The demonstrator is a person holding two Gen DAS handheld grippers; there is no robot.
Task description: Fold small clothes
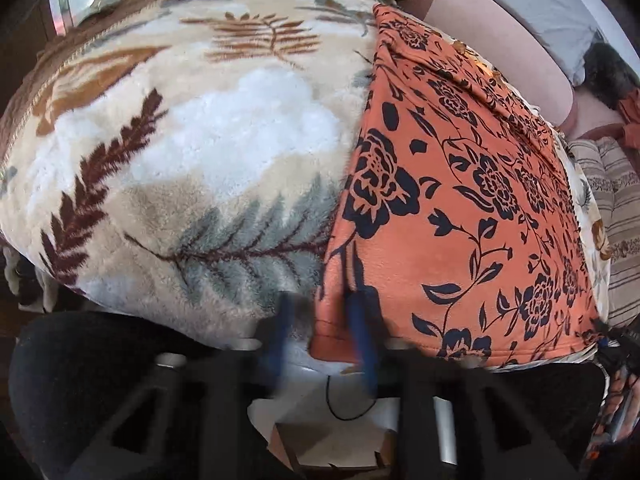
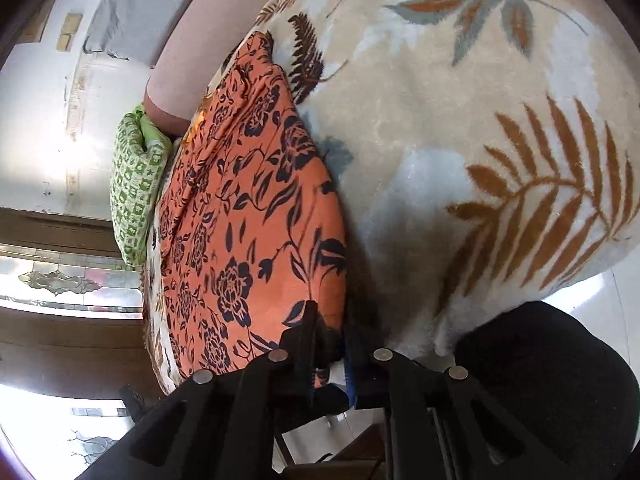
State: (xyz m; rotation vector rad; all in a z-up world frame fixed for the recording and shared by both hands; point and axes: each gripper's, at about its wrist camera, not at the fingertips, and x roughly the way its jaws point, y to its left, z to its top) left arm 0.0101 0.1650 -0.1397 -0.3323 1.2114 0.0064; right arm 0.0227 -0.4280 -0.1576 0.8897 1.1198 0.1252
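My left gripper (image 1: 320, 320) and right gripper (image 2: 330, 344) each have jaws pinching a near corner of the orange floral garment (image 1: 460, 200) (spread flat on the blanket (image 1: 180, 140)), ready to fold it.

Matt, smooth orange floral cloth (image 1: 460, 184) on plush blanket (image 1: 180, 140) — fuzzy pile.

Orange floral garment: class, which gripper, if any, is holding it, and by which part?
Both appear to. The left gripper straddles a near corner of the orange floral garment; the right gripper pinches the near hem at its other corner, over the leaf-print blanket.
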